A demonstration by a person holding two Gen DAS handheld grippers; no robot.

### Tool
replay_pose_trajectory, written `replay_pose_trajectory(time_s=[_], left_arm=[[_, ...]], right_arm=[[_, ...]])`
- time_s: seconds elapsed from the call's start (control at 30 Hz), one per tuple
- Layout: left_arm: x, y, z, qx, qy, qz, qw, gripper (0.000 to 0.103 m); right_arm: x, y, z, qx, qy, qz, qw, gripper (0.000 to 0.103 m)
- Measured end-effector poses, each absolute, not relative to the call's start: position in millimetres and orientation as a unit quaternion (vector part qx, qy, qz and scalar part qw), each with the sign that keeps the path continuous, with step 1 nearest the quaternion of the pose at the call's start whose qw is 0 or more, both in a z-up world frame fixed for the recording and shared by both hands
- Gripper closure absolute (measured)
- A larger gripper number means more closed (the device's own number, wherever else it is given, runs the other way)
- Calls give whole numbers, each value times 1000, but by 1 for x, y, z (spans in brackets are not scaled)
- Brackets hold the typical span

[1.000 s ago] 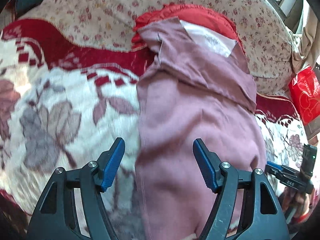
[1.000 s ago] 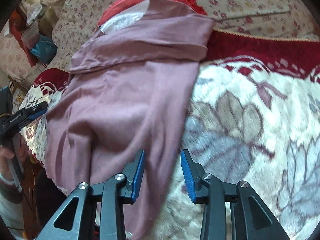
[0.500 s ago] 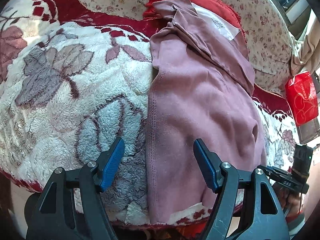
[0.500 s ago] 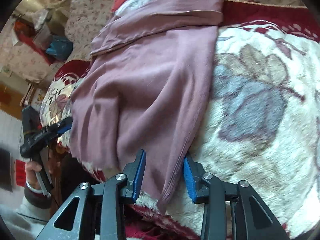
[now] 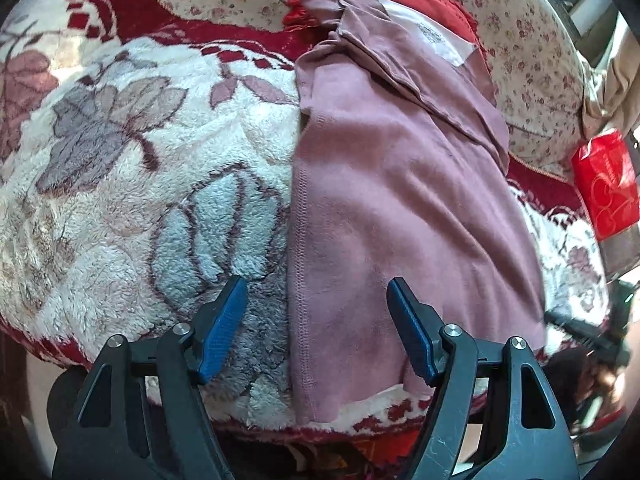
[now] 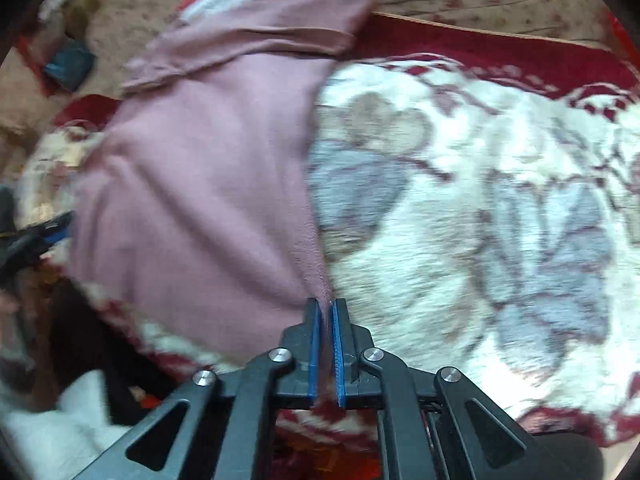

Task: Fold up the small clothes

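A dusty-pink soft cotton garment, partly folded lengthwise, lies on a plush cream blanket with grey and red flowers covering a bed or sofa. The right hand-held gripper is clenched on the garment's near corner. The left hand-held gripper hovers released over the near hem. Likely next: the left pinches its corner, then both carry the hem toward the collar. A floral cushion and red bag sit behind.
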State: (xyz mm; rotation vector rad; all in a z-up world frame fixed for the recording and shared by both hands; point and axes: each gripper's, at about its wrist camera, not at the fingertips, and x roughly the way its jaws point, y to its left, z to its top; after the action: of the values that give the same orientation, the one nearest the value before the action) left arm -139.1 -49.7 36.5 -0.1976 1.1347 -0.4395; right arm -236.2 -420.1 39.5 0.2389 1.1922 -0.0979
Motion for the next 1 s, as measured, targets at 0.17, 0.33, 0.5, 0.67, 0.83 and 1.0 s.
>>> replay_pose_trajectory(time_s=[0.17,0.33,0.5,0.67,0.83,1.0], left_arm=[[-141,-61,32,-53,518,-207,828,25],[-134,-59,40,-62,531,-207,819,25],[-106,-54,79,-53,491,-208,844,25],[-33,-69,111,-79,445,-220,865,25],[44,-90,111,-109,438,-225,864,25],[92,-112,87,-102,454,-210,860,26]], right_arm=[[-212,-405,72,111,503,-3,857,98],[-174,-379,29,122,545,48,828,98],[-161,-390,51,126,518,58,844,98],[-121,-417,79,152,459,27,875,97],[-91,-426,86,205,434,33,877,97],[-70,-427,83,209,430,43,877,96]])
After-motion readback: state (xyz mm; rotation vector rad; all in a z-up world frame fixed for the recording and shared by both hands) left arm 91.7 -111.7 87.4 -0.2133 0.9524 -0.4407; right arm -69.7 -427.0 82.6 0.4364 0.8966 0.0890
